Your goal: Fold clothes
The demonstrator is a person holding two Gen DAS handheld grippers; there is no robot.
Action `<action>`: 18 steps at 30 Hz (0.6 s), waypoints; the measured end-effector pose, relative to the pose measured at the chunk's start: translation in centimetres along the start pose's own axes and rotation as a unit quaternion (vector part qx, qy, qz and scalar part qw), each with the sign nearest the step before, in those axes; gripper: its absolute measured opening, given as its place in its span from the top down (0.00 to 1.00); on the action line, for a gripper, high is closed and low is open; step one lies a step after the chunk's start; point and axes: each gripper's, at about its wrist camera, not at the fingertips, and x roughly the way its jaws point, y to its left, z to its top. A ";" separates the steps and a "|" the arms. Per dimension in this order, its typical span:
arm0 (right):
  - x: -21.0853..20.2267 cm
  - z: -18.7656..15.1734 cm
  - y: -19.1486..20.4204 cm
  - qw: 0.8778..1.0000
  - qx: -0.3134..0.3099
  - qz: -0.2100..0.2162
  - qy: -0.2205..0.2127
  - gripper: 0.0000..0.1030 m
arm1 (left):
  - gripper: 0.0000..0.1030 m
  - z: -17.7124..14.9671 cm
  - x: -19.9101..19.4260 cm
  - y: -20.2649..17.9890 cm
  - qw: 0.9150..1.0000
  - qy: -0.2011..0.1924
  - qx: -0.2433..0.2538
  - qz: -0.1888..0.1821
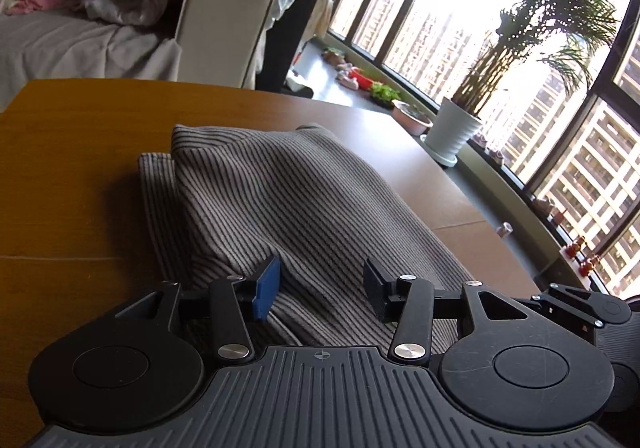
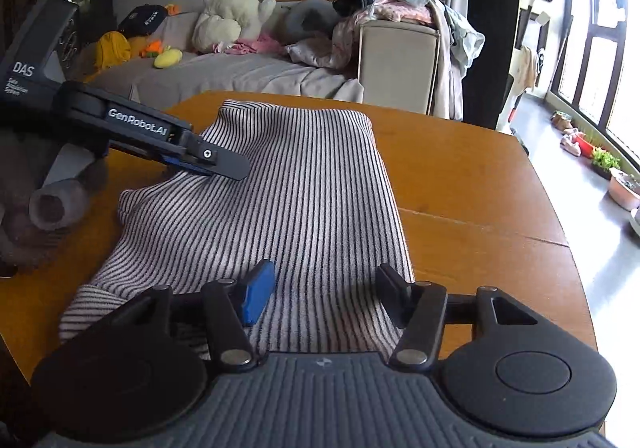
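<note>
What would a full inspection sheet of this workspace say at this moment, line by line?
Surface: wooden table, with one seam line across the top.
Job's things: one striped garment lying lengthwise on the table, rumpled along its left edge.
Clutter: a grey fuzzy thing at the table's left edge; what it is cannot be told.
Grippers: left gripper jaws apart over a raised fold of the garment; right gripper jaws apart over the near end.
Cables: nothing seen.
Surroundings: sofa with a plush toy and a pile of clothes; potted palm by large windows.
</note>
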 end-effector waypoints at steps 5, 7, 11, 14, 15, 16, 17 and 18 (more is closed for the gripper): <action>-0.6 -0.6 -0.6 1.000 0.015 -0.010 -0.001 0.45 | 0.52 1.3 2.4 -0.7 1.000 -0.001 0.016 -0.007; -0.9 -0.8 -0.5 1.000 0.019 -0.012 -0.002 0.44 | 0.52 1.6 3.1 -0.9 1.000 -0.001 0.016 -0.012; -1.3 -1.4 -0.5 0.999 0.029 -0.014 -0.005 0.44 | 0.52 1.6 3.2 -1.2 1.000 -0.002 0.019 -0.007; -1.6 -1.8 -0.6 1.000 0.024 -0.015 -0.011 0.39 | 0.52 1.1 1.8 -1.9 0.999 -0.009 0.042 0.016; -1.5 -1.7 -0.8 1.000 0.023 -0.016 -0.012 0.36 | 0.51 0.8 1.1 -2.1 0.998 -0.013 0.053 0.024; -1.6 -1.6 -0.8 1.000 0.017 -0.017 -0.010 0.34 | 0.49 0.6 0.4 -2.4 0.997 -0.016 0.066 0.033; -1.6 -1.5 -0.8 1.000 0.011 -0.019 -0.009 0.33 | 0.46 0.3 -0.3 -2.6 0.996 -0.019 0.077 0.037; -1.7 -1.4 -0.8 1.000 0.005 -0.021 -0.007 0.32 | 0.44 0.0 -1.1 -2.7 0.995 -0.022 0.089 0.041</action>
